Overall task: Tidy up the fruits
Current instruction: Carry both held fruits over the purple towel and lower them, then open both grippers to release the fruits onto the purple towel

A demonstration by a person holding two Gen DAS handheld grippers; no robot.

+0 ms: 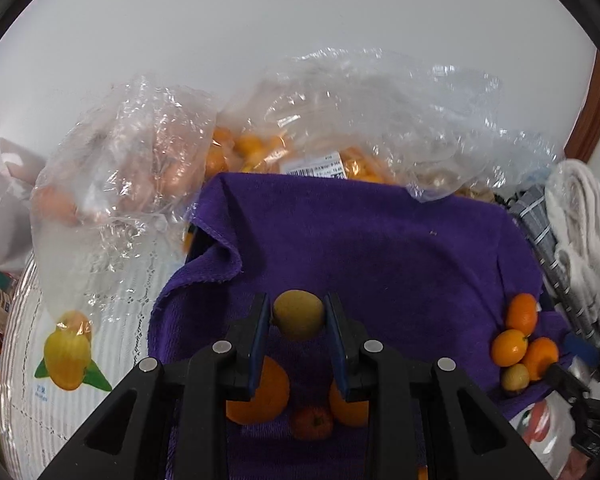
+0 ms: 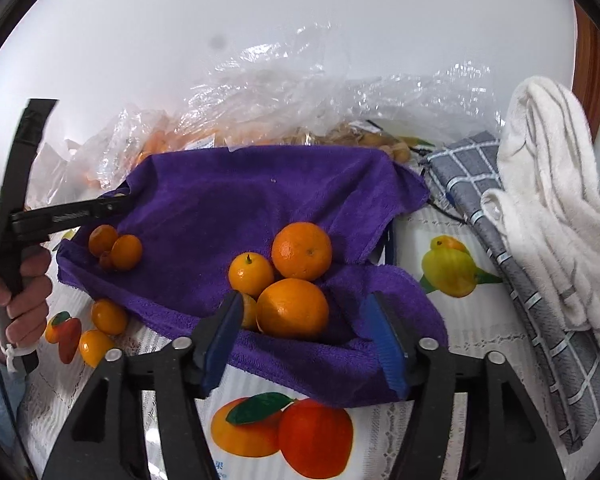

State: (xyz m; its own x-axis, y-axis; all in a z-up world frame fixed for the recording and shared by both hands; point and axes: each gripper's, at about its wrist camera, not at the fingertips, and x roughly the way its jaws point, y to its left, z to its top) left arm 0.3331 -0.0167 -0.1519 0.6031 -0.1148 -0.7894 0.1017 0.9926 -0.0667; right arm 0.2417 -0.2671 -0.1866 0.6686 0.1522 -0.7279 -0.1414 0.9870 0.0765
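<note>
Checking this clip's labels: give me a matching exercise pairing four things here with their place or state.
Things:
1. left gripper
2. right gripper
3. white towel
4. purple cloth

States:
A. open, holding nothing
B. lies under loose oranges
C. shut on a yellowish fruit
D. piled on the checked cloth

Pairs: 1-C, 2-A, 3-D, 4-B

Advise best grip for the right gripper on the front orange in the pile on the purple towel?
Grip the front orange across its widest middle, coming from the near side where the right gripper already faces it, open. It is round, so any diameter works, but a small citrus touches its left and another orange sits behind. Slip the left finger carefully between them; its right side looks free.
</note>
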